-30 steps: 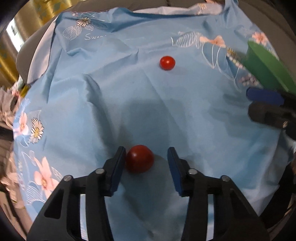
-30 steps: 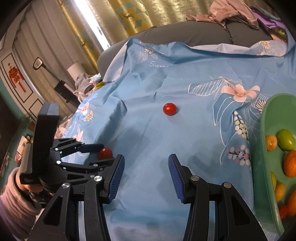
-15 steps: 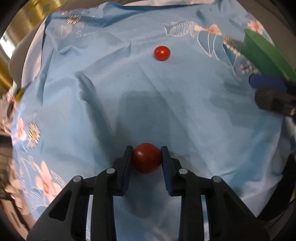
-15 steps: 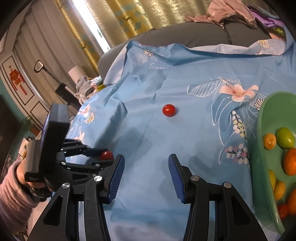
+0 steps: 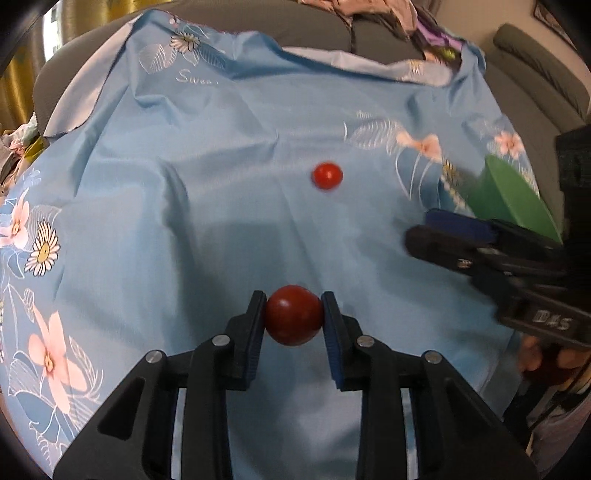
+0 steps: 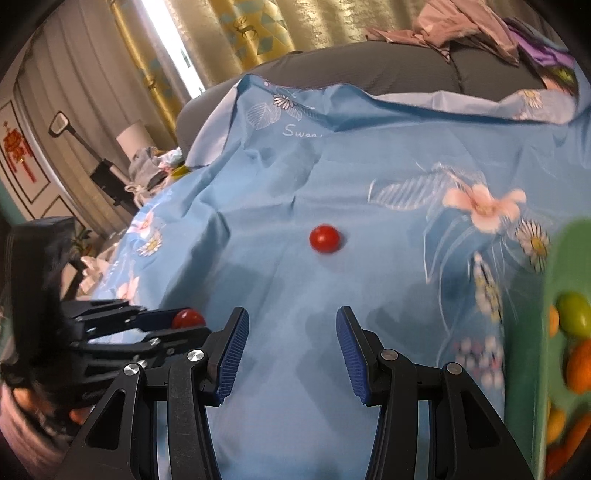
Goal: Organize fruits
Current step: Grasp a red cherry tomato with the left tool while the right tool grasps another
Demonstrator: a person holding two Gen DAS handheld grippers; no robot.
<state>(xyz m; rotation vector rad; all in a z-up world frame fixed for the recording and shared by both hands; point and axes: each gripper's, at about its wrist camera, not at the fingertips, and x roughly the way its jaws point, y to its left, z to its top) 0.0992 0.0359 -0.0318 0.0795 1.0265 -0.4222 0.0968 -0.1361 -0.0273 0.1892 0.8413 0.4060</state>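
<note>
My left gripper is shut on a dark red tomato, held just above the blue flowered cloth. The held tomato also shows in the right wrist view. A second small red tomato lies on the cloth farther away, also seen in the right wrist view. My right gripper is open and empty, low over the cloth, short of that tomato. A green bowl at the right holds several orange, yellow and green fruits.
The cloth covers a grey sofa with a pile of clothes at the back. The green bowl's rim shows behind my right gripper in the left wrist view. Curtains and clutter stand at the left.
My left gripper closed on the dark red tomato and has lifted it slightly. My right gripper stayed open and moved a little closer to the cloth and the loose tomato.
</note>
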